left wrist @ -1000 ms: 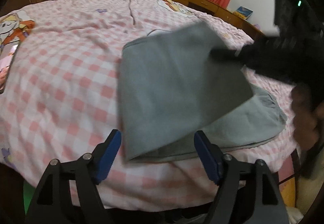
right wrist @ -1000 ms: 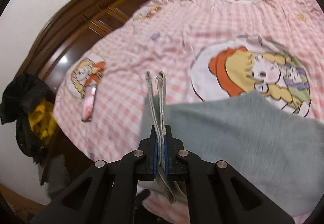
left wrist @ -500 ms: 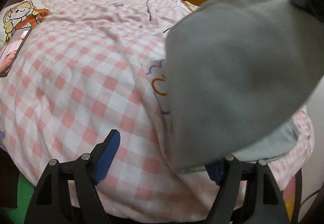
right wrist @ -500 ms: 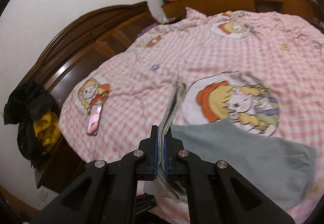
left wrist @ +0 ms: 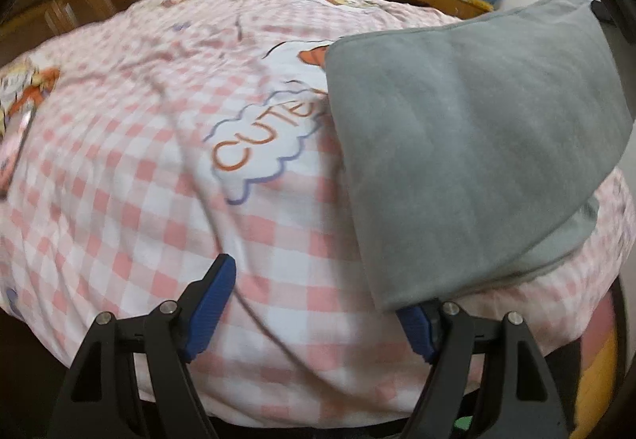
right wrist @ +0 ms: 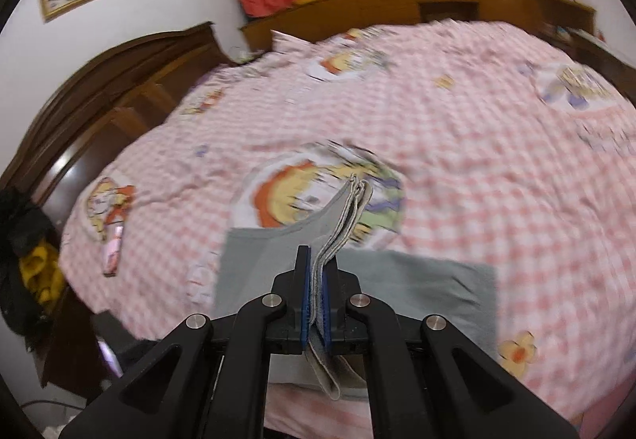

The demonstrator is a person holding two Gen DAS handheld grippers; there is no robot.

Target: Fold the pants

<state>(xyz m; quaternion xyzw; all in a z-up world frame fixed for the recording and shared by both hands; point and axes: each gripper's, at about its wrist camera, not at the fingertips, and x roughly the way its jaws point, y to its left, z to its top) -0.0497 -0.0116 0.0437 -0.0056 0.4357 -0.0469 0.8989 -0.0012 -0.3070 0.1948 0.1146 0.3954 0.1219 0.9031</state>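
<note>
Two grippers on grey pants (left wrist: pixel 469 145): right gripper (right wrist: pixel 316 304) clamped on stacked edge layers, lifting them clear of pink checked bed (left wrist: pixel 131 200) to carry the fold over. Left gripper (left wrist: pixel 318 316) spread wide, gripping nothing, probably ready to pin cloth.

Left tongs (left wrist: pixel 314 308): jaws spread wide, holding nothing. Right tongs (right wrist: pixel 316 294): jaws clamped together on gathered cloth.

Left gripper (left wrist: pixel 314 304) — jaws spread wide — above checked bedspread (left wrist: pixel 131 176); grey pants (left wrist: pixel 469 145) cover its right finger.
</note>
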